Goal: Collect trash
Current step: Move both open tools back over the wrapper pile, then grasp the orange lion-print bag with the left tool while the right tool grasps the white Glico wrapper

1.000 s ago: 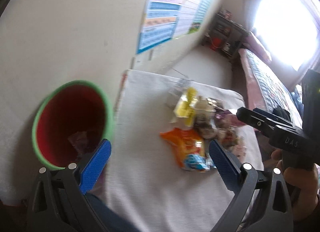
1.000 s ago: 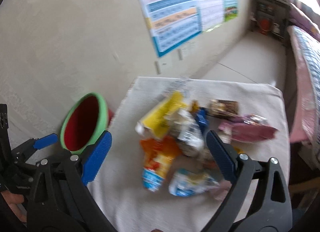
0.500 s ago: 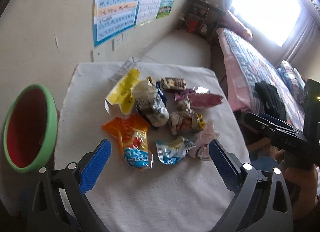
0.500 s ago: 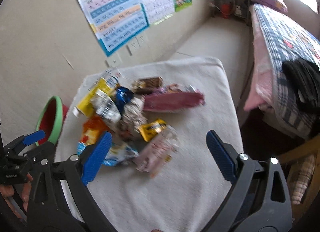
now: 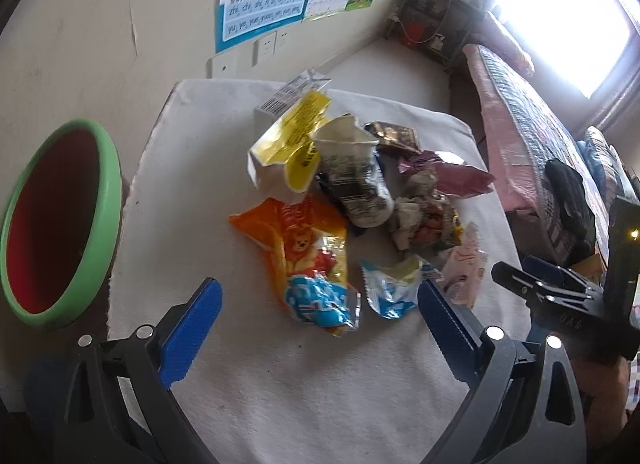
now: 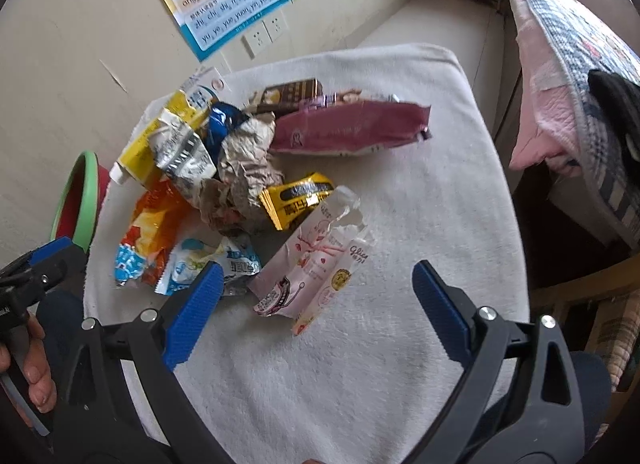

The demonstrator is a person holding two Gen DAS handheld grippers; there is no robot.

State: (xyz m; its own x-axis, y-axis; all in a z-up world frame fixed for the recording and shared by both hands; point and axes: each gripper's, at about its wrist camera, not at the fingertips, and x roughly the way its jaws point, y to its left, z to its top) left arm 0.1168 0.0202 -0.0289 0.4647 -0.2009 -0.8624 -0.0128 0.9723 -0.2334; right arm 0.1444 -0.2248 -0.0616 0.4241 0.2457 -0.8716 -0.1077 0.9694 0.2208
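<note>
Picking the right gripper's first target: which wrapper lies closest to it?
The pale pink wrapper, lying right ahead between the open right gripper fingers. The other wrappers sit farther back or off to the left.

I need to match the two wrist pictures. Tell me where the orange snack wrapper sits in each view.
Left wrist view: the orange snack wrapper lies at the centre, just ahead of the open jaws of the left gripper.
Right wrist view: the orange snack wrapper lies at the left, beyond the left jaw of the right gripper.
Shared landmark: the green-rimmed red bin, left of the table in both.
</note>
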